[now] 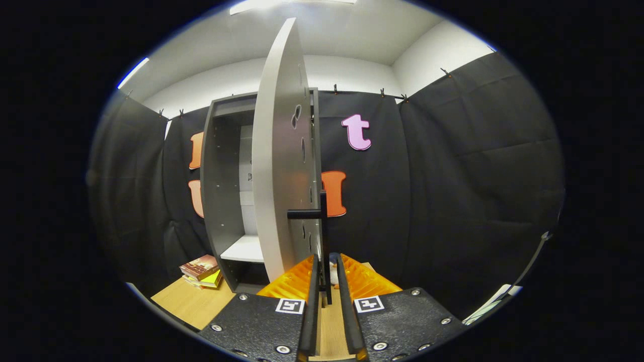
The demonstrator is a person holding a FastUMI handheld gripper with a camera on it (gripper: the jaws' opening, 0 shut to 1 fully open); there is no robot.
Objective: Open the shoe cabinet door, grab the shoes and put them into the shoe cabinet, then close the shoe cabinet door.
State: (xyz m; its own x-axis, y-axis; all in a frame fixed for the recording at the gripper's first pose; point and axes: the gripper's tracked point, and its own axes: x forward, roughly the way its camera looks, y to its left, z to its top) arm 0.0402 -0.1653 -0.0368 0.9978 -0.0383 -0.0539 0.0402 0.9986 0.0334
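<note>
Shoe cabinet door swung open, shoes not yet inside.

The tall grey shoe cabinet (pixel 226 191) stands at centre left of the frame, its pale grey door (pixel 279 166) edge-on toward the camera and its white shelf (pixel 245 250) bare; loading and closing remain. The claw (pixel 327 274), at bottom centre, is nearly together around the door's thin black bar handle (pixel 323 236); whether it is clamped cannot be told. Stacked books (pixel 201 270) lie on the wooden table (pixel 188 301) at lower left.

Wooden table (pixel 188 301) with cabinet and books

The shoe cabinet (pixel 221 191) stands on it; a small stack of books (pixel 201 271) lies just beside the cabinet's base.
</note>
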